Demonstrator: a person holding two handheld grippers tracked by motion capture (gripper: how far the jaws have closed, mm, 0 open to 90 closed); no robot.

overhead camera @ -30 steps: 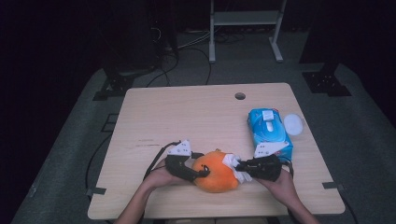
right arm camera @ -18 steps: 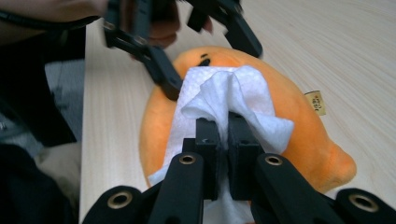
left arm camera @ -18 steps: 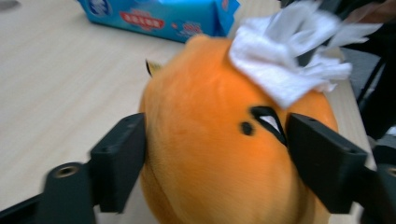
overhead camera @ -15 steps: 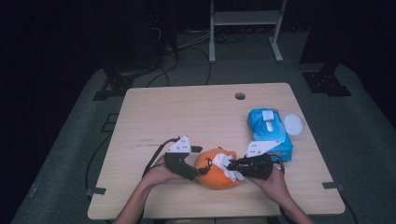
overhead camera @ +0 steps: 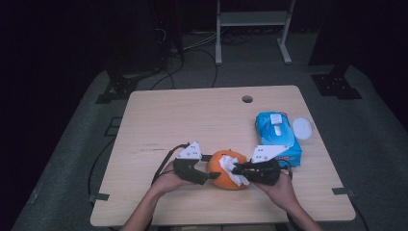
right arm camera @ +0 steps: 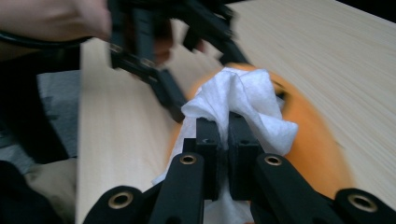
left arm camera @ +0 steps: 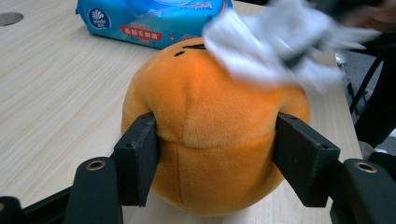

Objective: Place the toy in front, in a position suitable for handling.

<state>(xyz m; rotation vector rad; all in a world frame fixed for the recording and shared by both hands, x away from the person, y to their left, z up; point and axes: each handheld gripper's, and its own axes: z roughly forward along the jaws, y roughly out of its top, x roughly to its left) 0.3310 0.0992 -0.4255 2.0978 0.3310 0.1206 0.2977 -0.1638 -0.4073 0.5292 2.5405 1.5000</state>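
Dark floor and cables ring a pale wooden table (overhead camera: pixel 202 120) on which a person works with a gripper in each hand. At its near edge the left gripper (left arm camera: pixel 215 154) has just been closing its jaws, and the left gripper view shows both pads pressed into the flanks of an orange plush toy (left arm camera: pixel 210 140), denting its fur, so it grasps the toy and pins it to the tabletop. The right gripper (right arm camera: pixel 223 140) is clenched tight on a crumpled white wipe (right arm camera: pixel 243 102), whose folds spill over the jaw tips and lie against the top of the toy. In the high view the toy (overhead camera: pixel 226 168) sits between the two hands, with the left gripper (overhead camera: pixel 204 175) at its left and the right gripper (overhead camera: pixel 240 171) bringing the wipe (overhead camera: pixel 233 168) onto it from the right. Just beyond the right hand lies a blue pack of wet wipes (overhead camera: pixel 276 134), with a small white round lid (overhead camera: pixel 301 127) beside it and a cable hole (overhead camera: pixel 247 99) farther back. The step in hand looks like wiping the toy clean while it is held steady. The next stroke probably calls for the left grip staying firm, so the soft toy does not roll, and the wipe being dragged across the fabric with light pressure so it stays pinched.
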